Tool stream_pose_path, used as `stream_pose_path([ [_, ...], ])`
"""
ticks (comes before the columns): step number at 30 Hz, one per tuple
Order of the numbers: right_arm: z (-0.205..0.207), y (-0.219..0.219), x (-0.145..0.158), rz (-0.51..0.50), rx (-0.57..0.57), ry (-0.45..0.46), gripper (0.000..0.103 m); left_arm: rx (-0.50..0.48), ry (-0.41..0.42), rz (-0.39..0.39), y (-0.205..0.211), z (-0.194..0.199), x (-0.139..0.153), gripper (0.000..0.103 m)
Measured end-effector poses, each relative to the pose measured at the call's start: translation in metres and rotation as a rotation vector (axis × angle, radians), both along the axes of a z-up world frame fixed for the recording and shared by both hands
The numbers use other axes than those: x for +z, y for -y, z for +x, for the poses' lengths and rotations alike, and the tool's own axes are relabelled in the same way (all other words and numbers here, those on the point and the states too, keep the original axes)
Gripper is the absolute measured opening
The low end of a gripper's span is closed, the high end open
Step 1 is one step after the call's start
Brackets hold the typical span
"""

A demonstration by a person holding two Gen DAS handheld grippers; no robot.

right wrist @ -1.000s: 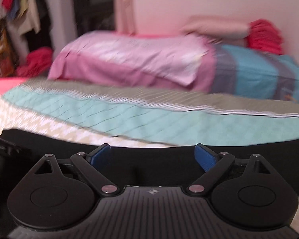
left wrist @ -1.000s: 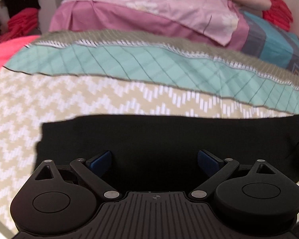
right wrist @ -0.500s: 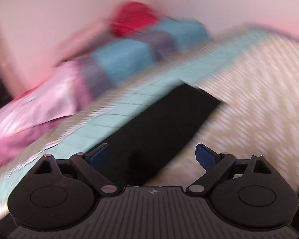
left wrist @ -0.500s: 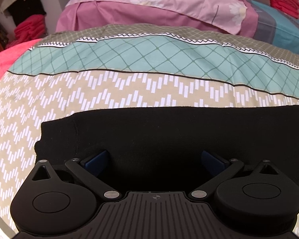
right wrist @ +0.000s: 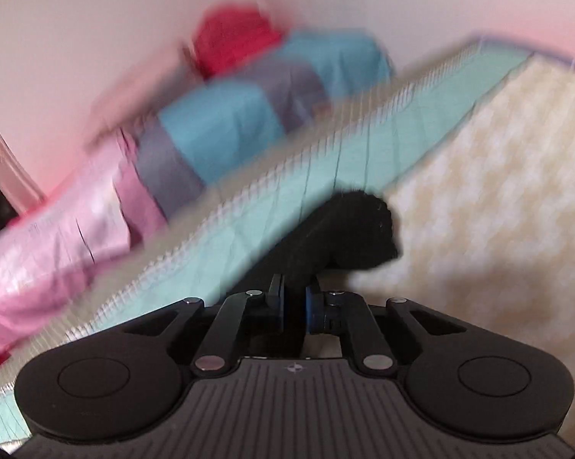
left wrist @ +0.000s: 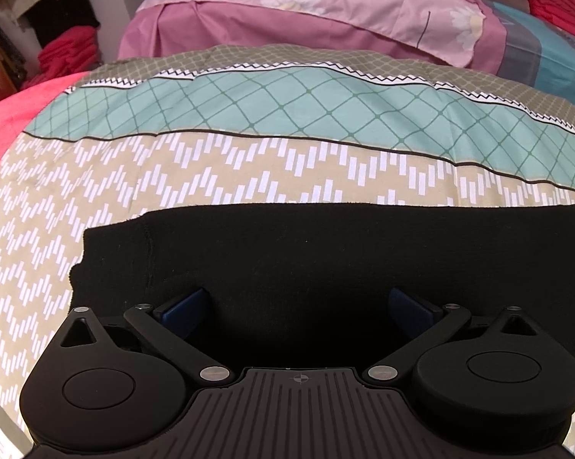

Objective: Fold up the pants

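Pinching the black pants [right wrist: 348,229] — right gripper [right wrist: 295,306]; left gripper [left wrist: 298,306] spread wide.

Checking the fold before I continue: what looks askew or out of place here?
Only the black pants: their left end is stepped, not flush, and the end pinched by the right gripper is bunched. The left gripper is open.

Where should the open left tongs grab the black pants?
Probably the left end of the black pants, by the seam and ragged corner. It lies flat on the bedspread, so the left tongs should slide in from the near edge.
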State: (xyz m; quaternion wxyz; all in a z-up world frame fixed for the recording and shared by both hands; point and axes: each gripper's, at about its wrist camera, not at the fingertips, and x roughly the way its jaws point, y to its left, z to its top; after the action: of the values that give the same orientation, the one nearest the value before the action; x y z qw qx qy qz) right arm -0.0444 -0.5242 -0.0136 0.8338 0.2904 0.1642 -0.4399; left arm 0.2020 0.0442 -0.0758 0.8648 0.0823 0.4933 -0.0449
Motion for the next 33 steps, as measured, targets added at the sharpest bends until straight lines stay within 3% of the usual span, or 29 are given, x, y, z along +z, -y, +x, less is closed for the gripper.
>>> stream_pose_path([
  [2,0.003,0.016,-0.018,0.085,0.007,-0.094,0.013,-0.001,0.002,0.006,0.001,0.0,-0.001,0.103],
  [5,0.005,0.011,-0.012,0.035,0.024,-0.124,0.016,0.001,0.001,0.005,0.0,0.0,-0.001,0.103],
  [7,0.005,0.002,-0.005,0.001,-0.038,-0.141,0.032,-0.002,0.0,0.007,0.0,0.001,-0.001,0.103],
  [9,0.013,-0.019,0.003,-0.109,-0.1,-0.223,0.061,-0.004,-0.006,0.006,0.0,0.002,0.0,0.103],
  [13,0.04,-0.061,0.004,-0.213,0.128,-0.259,0.066,-0.012,-0.005,0.006,0.0,0.001,0.0,0.103],
  [15,0.055,-0.073,-0.005,-0.158,0.324,-0.258,0.068,-0.017,-0.01,0.003,-0.001,0.001,0.001,0.103],
  [16,0.063,-0.073,-0.014,-0.096,0.418,-0.292,0.068,-0.019,-0.016,-0.002,-0.002,0.001,0.002,0.103],
  [17,0.07,-0.072,-0.025,-0.075,0.431,-0.37,0.062,-0.018,-0.025,-0.007,-0.003,0.001,0.005,0.103],
  [18,0.066,-0.074,-0.026,-0.135,0.402,-0.375,0.055,-0.014,-0.031,-0.015,-0.006,0.0,0.008,0.103],
  [20,0.056,-0.066,-0.015,-0.089,0.233,-0.357,0.046,0.002,-0.039,-0.027,-0.014,-0.006,0.018,0.103],
  [22,0.042,-0.068,-0.001,-0.076,0.065,-0.343,0.054,0.013,-0.026,-0.041,-0.026,-0.017,0.03,0.103],
  [23,0.038,-0.076,0.006,-0.098,0.038,-0.347,0.06,0.018,-0.017,-0.048,-0.033,-0.024,0.036,0.103],
  [25,0.038,-0.105,0.015,-0.142,0.133,-0.345,0.06,0.029,-0.004,-0.069,-0.049,-0.041,0.048,0.103],
  [28,0.054,-0.171,0.013,-0.184,0.373,-0.358,0.06,0.044,0.001,-0.076,-0.071,-0.069,0.054,0.103],
  [33,0.087,-0.298,-0.008,-0.161,0.822,-0.343,0.057,0.048,-0.07,-0.026,-0.096,-0.104,0.034,0.103],
])
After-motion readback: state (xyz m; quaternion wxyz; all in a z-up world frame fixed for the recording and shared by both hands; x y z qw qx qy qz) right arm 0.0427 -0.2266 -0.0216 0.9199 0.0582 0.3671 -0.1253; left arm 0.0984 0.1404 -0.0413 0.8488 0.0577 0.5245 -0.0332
